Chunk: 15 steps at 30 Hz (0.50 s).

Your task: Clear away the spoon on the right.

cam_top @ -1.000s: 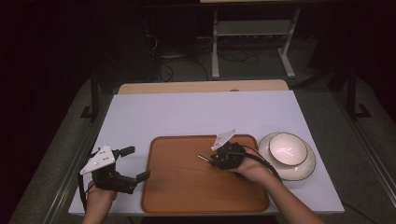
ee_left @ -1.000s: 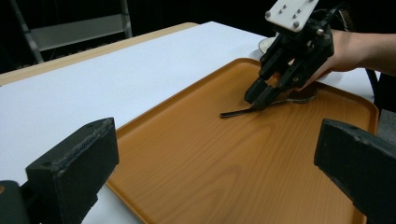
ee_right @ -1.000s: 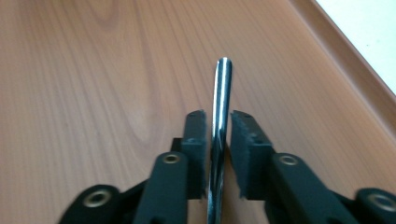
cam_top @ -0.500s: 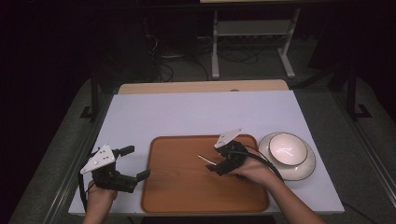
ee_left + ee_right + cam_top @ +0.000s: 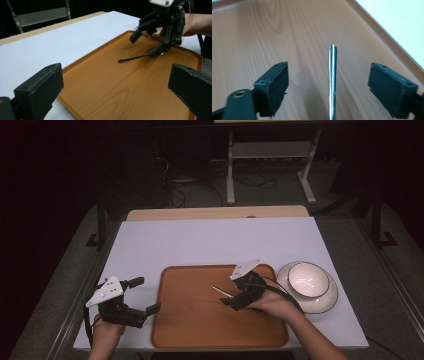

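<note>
Metal utensil handle lies flat on the wooden tray, in the gap between the right gripper's two jaws, nearer neither pad, touching neither in the right gripper view; right jaws have just been opening, now spread wide, handle released and resting on the tray surface; in the left gripper view one right jaw tip sits down at the far end of the utensil, contact there hard to tell; which kind of utensil cannot be told, head hidden under the gripper; handle thin, straight, shiny steel with rounded tip; left gripper held over the white table just beside the tray's left edge, jaws wide apart, nothing between them, well apart from the utensil; tray rectangular, orange-brown wood grain, raised rim, rounded corners; jaw pads black, blocky, matte; white bowl on a dark-rimmed plate just right of the tray, near the right hand.
</note>
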Tool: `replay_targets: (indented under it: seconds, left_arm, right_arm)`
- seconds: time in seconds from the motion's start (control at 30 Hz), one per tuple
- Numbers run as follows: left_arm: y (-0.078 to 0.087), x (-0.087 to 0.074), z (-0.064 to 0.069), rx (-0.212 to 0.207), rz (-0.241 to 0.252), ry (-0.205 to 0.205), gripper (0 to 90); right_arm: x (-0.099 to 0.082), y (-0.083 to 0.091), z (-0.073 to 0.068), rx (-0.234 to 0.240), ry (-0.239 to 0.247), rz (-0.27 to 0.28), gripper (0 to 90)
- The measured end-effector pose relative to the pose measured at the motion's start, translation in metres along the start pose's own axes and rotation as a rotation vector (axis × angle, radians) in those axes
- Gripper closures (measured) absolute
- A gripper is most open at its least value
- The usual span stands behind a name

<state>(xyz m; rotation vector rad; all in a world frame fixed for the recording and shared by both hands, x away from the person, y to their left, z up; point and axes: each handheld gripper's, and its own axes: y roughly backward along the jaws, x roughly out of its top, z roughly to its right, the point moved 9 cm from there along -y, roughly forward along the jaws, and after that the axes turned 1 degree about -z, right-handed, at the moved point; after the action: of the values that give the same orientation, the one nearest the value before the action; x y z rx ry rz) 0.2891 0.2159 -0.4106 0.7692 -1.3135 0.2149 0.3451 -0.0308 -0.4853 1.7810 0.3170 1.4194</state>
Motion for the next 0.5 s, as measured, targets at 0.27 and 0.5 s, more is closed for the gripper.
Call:
replay_targets:
  seconds: [0.27, 0.5]
  left_arm:
    - [0.000, 0.000, 0.001, -0.001, -0.002, -0.006, 0.0]
    - [0.000, 0.001, 0.001, 0.001, -0.001, -0.003, 0.0]
  right_arm:
    - [0.001, 0.013, -0.004, 0.013, 0.001, 0.028, 3.8]
    - [0.007, 0.045, 0.001, -0.027, -0.032, 0.150, 2.6]
